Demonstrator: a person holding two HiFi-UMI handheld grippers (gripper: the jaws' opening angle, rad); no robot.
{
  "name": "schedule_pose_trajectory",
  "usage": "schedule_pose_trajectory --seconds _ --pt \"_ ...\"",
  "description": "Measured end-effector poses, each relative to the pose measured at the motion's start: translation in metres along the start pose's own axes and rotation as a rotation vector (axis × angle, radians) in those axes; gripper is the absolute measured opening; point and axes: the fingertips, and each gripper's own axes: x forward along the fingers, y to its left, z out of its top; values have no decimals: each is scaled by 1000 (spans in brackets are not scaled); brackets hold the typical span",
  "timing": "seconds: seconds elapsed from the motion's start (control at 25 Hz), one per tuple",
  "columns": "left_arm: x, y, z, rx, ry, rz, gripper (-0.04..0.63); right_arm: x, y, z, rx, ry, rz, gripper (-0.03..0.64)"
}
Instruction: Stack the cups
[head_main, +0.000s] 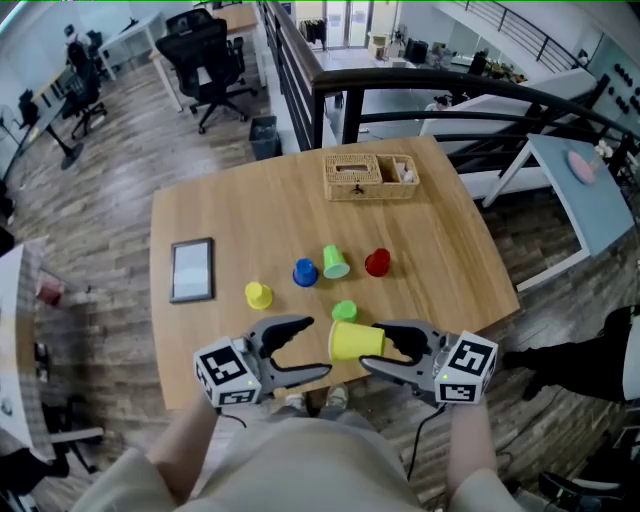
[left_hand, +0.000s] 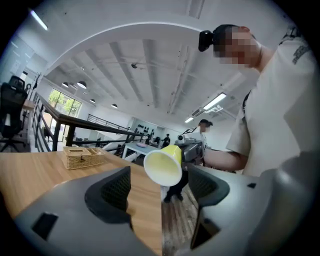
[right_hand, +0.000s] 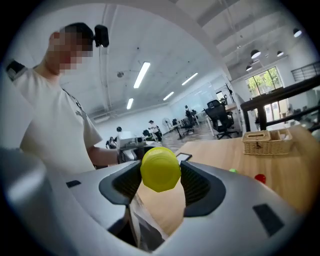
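My right gripper (head_main: 373, 347) is shut on a yellow cup (head_main: 353, 340), which it holds on its side above the table's near edge, mouth toward the left gripper. In the right gripper view the cup's base (right_hand: 160, 169) sits pinched between both pads. My left gripper (head_main: 315, 347) is open and faces the cup's mouth (left_hand: 163, 166) from a short gap away, with nothing between its fingers. On the wooden table (head_main: 220, 215) stand a small yellow cup (head_main: 258, 295), a blue cup (head_main: 305, 272), a green cup (head_main: 335, 261), a red cup (head_main: 377, 262) and another green cup (head_main: 344, 310).
A wicker basket (head_main: 370, 176) stands at the table's far side and a tablet (head_main: 191, 269) lies at its left. A dark railing (head_main: 470, 95) runs behind the table, with office chairs (head_main: 210, 60) beyond. My body is close against the near table edge.
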Motion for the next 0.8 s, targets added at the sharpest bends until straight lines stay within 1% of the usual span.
schedule_pose_trajectory --seconds 0.08,0.16,0.28,0.4,0.48,0.56,0.64,0.8 --pt "-3 10 -7 -4 30 52 370 -4 -15 -12 -61 100 -85 261" --pt "-5 16 -13 -15 52 79 370 -7 -29 -25 -126 206 -161 260" --pt "-7 23 -16 2 61 121 361 -8 -45 -43 -172 343 -231 261" --pt "-11 35 -18 33 63 200 282 -9 -58 -58 -178 461 -277 261" --pt "-14 45 -18 68 69 277 173 -13 -65 -67 -198 550 -319 261" --pt "-17 52 -17 109 77 349 65 -16 -71 -73 -210 617 -349 260" --pt "-21 57 -19 125 88 384 25 -17 -75 -76 -220 670 -368 261" --pt "-22 59 -22 126 96 387 21 -18 -85 -84 -222 751 -389 261"
